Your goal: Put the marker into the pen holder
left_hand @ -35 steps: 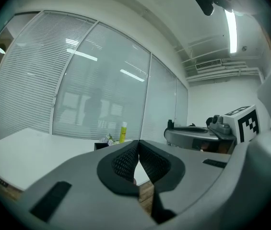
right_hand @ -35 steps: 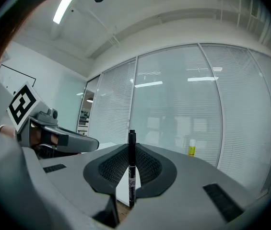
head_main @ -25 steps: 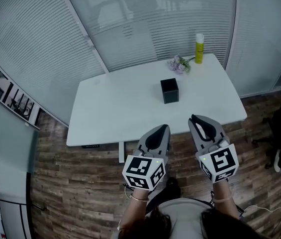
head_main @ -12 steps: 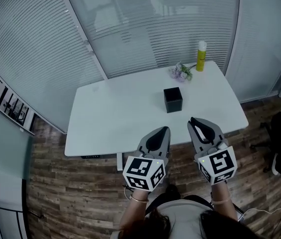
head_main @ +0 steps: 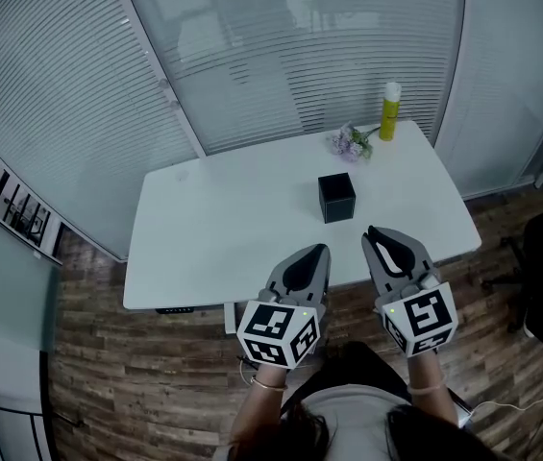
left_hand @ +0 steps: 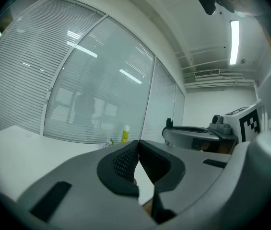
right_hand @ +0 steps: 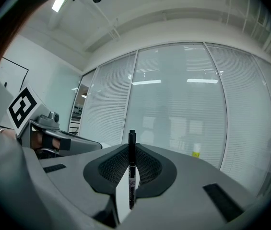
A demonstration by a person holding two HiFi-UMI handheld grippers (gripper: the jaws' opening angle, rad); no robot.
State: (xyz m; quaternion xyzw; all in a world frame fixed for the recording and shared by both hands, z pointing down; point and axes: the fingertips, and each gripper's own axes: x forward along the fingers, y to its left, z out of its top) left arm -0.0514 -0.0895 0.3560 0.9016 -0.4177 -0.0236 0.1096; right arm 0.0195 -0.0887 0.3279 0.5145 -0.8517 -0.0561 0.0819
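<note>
Marker (right_hand: pixel 132 176) is pinched upright between the right gripper's (right_hand: pixel 131 146) jaws, well short of the pen holder (head_main: pixel 336 198) on the table (head_main: pixel 223 224). Left gripper (left_hand: pixel 138 143) is pressed together, empty.

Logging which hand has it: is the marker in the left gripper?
No, the left gripper is shut on nothing; the marker stands clamped in the right gripper.

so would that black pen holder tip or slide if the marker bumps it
The pen holder looks squat and boxy, so it probably won't tip. It stands free on the smooth white table, so a sideways nudge may well slide it.
</note>
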